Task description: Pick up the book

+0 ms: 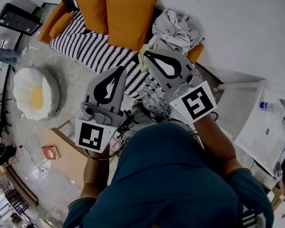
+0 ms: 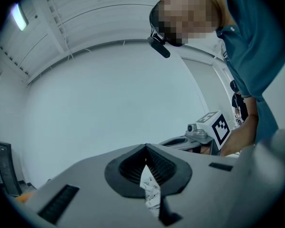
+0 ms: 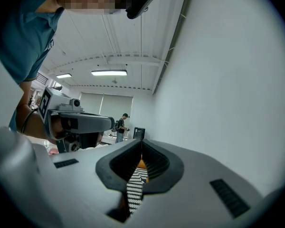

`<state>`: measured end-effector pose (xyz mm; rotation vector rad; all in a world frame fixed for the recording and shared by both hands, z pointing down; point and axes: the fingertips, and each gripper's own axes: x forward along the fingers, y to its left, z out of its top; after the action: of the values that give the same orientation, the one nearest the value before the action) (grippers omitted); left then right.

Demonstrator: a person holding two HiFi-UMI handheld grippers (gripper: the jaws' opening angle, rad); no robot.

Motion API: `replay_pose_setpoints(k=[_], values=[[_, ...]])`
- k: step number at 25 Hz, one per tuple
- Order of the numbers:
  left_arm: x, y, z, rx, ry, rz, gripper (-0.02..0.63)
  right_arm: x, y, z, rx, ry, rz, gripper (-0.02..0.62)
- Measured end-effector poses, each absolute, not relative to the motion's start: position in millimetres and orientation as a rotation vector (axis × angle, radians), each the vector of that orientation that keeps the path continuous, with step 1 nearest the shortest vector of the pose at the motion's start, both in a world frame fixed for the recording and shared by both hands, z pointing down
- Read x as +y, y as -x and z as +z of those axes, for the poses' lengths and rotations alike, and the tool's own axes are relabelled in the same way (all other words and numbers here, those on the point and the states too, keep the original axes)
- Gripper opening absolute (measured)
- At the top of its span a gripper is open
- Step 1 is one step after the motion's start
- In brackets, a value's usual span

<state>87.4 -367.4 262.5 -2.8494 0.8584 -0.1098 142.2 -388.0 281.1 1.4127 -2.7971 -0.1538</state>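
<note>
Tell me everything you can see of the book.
The book is small and rectangular, with a red cover that bears a pale mark at its middle, too small to read. It lies flat and closed, cover up, near the left edge of a light wooden table, at the head view's lower left. Only the table touches it, and nothing lies on it.

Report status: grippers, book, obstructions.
Left gripper, right gripper both shut, empty, pointing at sofa. Book untouched on wooden table, far from both. Nothing on top.
</note>
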Motion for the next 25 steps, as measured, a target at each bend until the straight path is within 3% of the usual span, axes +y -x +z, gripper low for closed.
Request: replay_pose_setpoints(k=[17, 25], values=[[-453.2, -63.5, 302.5, 0.832, 2.96, -0.198, 0.002, -506.7, -136.1, 433.5, -2.625, -1.412, 0.31, 0.017], [-498.4, -57.9, 334.8, 0.822, 3.018, -0.257, 0.002, -556.1, -147.2, 545.3, -2.434, -1.429, 0.636, 0.088]])
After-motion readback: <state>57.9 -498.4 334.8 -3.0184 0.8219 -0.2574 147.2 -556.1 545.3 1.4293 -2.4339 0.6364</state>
